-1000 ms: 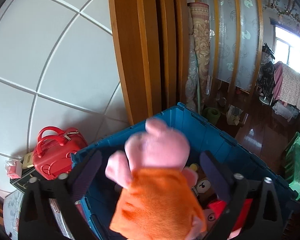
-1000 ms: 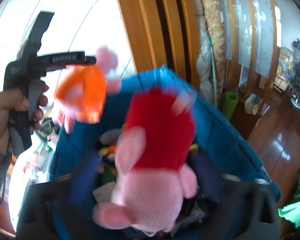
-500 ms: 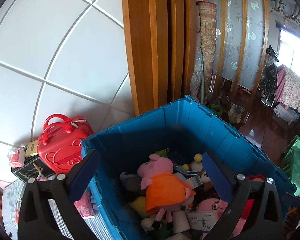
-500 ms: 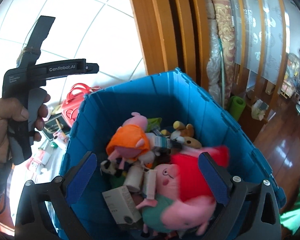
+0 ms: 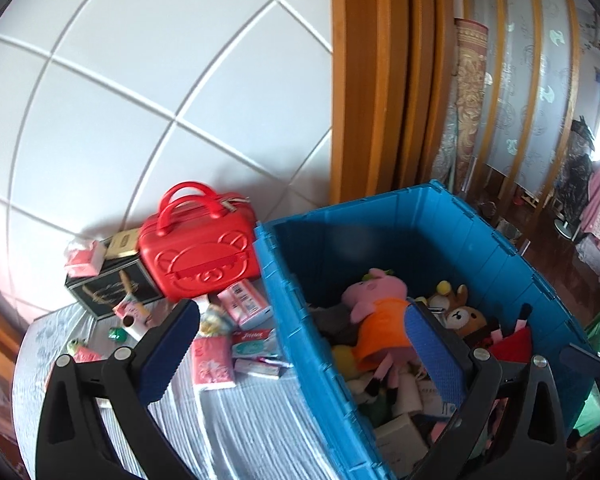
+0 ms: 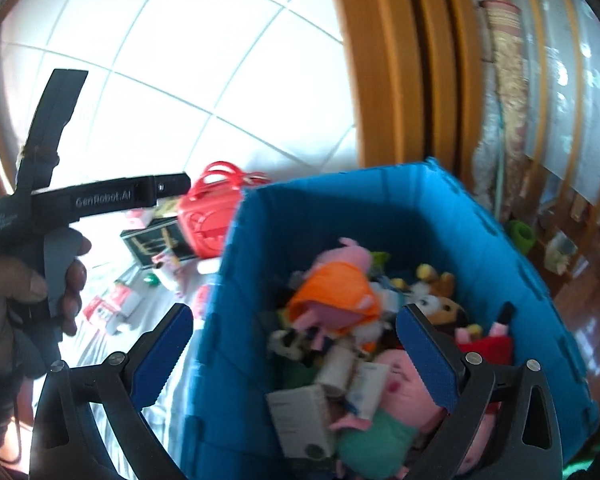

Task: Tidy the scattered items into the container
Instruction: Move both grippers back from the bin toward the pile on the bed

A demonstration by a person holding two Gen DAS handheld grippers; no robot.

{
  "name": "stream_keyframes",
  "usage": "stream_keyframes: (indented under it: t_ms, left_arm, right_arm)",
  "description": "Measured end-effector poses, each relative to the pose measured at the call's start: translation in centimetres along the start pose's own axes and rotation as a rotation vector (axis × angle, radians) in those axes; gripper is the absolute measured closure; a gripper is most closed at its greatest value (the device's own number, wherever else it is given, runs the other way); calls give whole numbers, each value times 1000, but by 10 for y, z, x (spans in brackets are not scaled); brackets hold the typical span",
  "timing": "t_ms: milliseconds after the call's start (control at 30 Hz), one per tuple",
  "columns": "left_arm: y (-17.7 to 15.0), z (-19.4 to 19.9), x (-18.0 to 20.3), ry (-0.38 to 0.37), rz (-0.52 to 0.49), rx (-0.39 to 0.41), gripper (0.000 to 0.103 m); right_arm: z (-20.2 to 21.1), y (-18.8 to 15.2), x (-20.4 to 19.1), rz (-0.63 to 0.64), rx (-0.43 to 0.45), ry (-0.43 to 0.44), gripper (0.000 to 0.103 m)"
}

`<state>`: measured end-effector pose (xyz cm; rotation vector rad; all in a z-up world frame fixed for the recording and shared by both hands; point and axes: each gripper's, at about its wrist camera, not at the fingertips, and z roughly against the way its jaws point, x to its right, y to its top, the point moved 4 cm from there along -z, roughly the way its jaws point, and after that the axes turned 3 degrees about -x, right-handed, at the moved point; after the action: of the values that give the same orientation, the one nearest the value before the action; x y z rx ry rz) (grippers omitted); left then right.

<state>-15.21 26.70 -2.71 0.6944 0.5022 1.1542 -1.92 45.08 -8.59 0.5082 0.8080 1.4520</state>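
A blue plastic bin (image 5: pixel 480 216) (image 6: pixel 380 200) holds plush toys and small boxes. A pink pig plush in an orange dress (image 5: pixel 380 320) (image 6: pixel 336 288) lies on top in it. A pig plush in a red dress (image 6: pixel 486 346) lies at the bin's right side. My left gripper (image 5: pixel 300 348) is open and empty, above the bin's left wall. My right gripper (image 6: pixel 292 352) is open and empty over the bin's near left corner. Tissue packs and small packets (image 5: pixel 244 344) lie scattered on the striped cloth (image 5: pixel 236 432) left of the bin.
A red toy suitcase (image 5: pixel 198 252) and a black box (image 5: pixel 108 288) stand against the white tiled wall (image 5: pixel 140 80). A wooden door frame (image 5: pixel 380 80) rises behind the bin. The left hand-held gripper's body (image 6: pixel 60 208) shows at the left of the right wrist view.
Both pig plushes have dropped from the grippers into the bin. Both grippers are now open and have swung left, bringing the cloth and scattered packets into view.
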Motion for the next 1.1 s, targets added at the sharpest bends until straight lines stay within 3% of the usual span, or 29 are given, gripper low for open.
stream_keyframes:
  t_ms: [400, 633, 1100]
  left_arm:
    - [-57, 54, -88, 107, 140, -21, 0]
    - [-87, 84, -130, 187, 182, -41, 0]
    - [-124, 127, -172, 225, 225, -55, 0]
  right_arm:
    - [-7, 0, -92, 89, -35, 62, 0]
    - [-8, -8, -136, 133, -73, 48, 0]
    - [2, -19, -193, 195, -87, 9, 0]
